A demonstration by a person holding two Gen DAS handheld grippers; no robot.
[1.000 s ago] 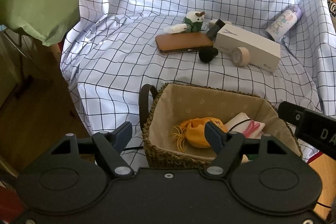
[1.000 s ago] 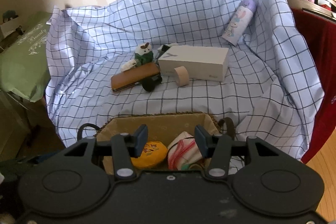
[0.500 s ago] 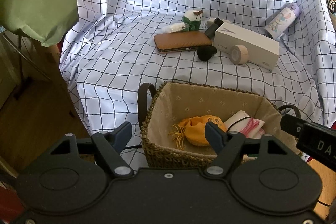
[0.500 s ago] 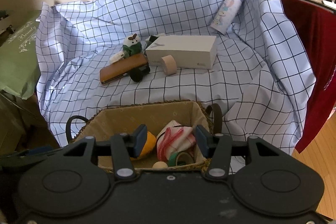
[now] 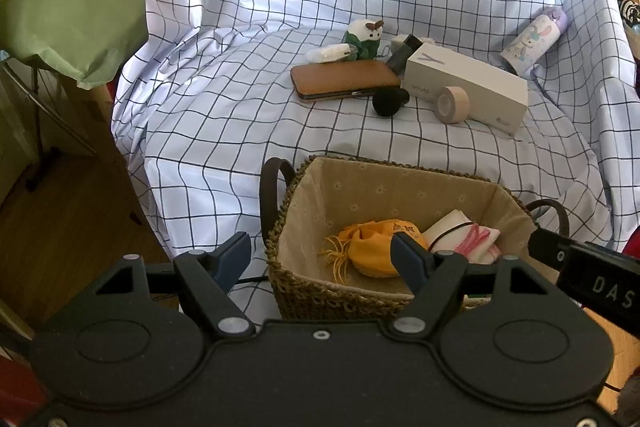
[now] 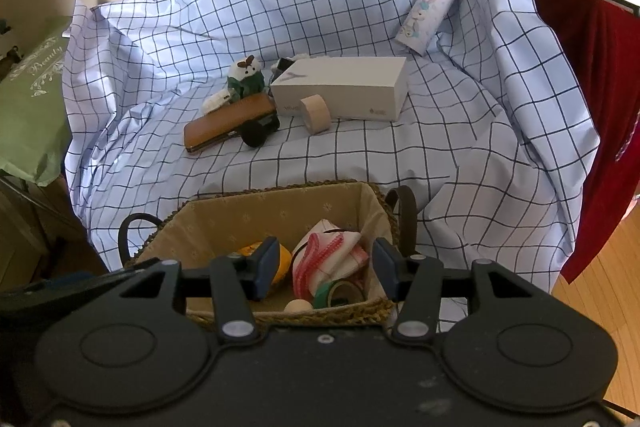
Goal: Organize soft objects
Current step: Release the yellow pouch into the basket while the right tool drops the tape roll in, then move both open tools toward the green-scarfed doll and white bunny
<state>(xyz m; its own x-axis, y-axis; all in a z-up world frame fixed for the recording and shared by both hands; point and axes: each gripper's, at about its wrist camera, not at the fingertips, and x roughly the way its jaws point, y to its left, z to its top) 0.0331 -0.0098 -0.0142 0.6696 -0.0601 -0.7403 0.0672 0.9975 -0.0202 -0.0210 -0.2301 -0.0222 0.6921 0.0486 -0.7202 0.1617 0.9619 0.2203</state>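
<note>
Both my left tool (image 5: 322, 255) and right tool (image 6: 326, 269) hang spread and empty over the near basket (image 6: 288, 193). The plush toy (image 6: 245, 77) sits far, touching the brown case (image 6: 230, 123); reaching carelessly, I risk snagging the checked sheet (image 6: 440, 167).
</note>
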